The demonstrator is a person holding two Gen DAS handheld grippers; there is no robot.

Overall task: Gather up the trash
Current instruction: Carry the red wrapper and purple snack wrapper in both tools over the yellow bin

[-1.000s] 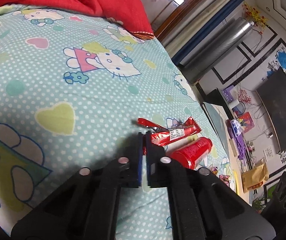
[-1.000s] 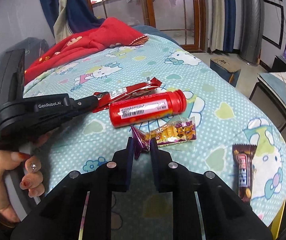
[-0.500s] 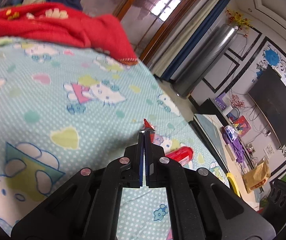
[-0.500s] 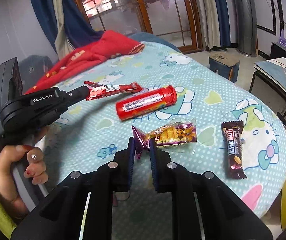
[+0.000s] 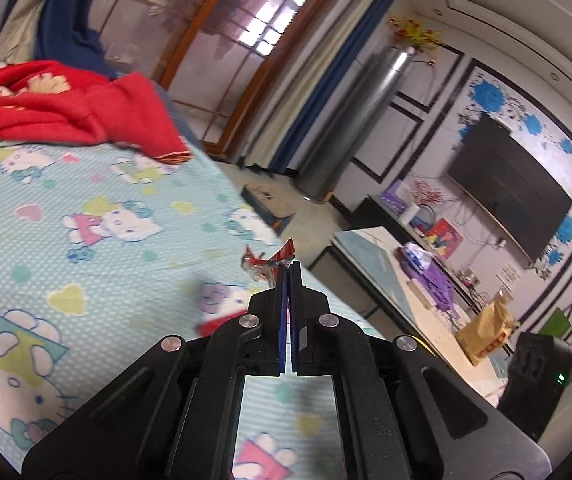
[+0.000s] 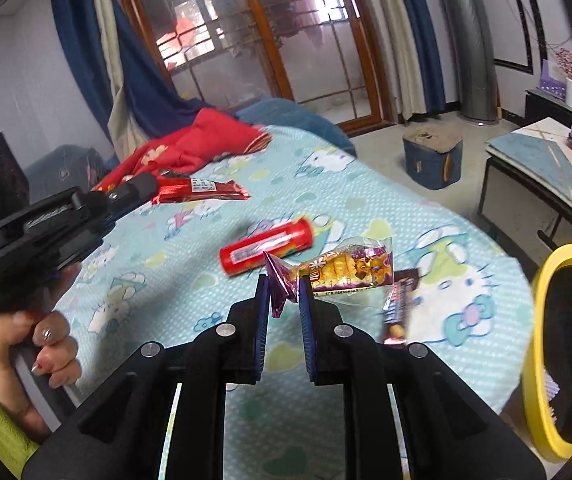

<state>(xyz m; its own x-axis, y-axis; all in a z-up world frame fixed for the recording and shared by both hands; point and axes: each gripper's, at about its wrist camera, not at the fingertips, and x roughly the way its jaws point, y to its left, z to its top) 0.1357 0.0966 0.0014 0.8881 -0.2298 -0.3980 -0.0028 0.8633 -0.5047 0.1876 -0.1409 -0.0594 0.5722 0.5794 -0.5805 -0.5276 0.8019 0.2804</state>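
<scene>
My left gripper (image 5: 289, 270) is shut on the end of a red snack wrapper (image 5: 270, 261) and holds it above the bed. In the right wrist view that same gripper (image 6: 148, 186) carries the long red wrapper (image 6: 202, 191) in the air at the left. My right gripper (image 6: 284, 288) is shut on the purple twisted end of a yellow-and-purple snack packet (image 6: 345, 268), lifted off the sheet. A red tube (image 6: 266, 246) and a dark chocolate bar (image 6: 395, 308) lie on the bed.
The bed has a light blue cartoon-cat sheet (image 6: 190, 264) and a red blanket (image 6: 190, 148) at its far end. A yellow-rimmed bin (image 6: 565, 344) stands at the right beside the bed. A low table (image 6: 541, 164) and a blue stool (image 6: 431, 156) stand beyond.
Both grippers have risen from the bed with their wrappers. The red wrapper left the sheet at the left; the yellow-and-purple packet came up off the sheet and toward the right.
</scene>
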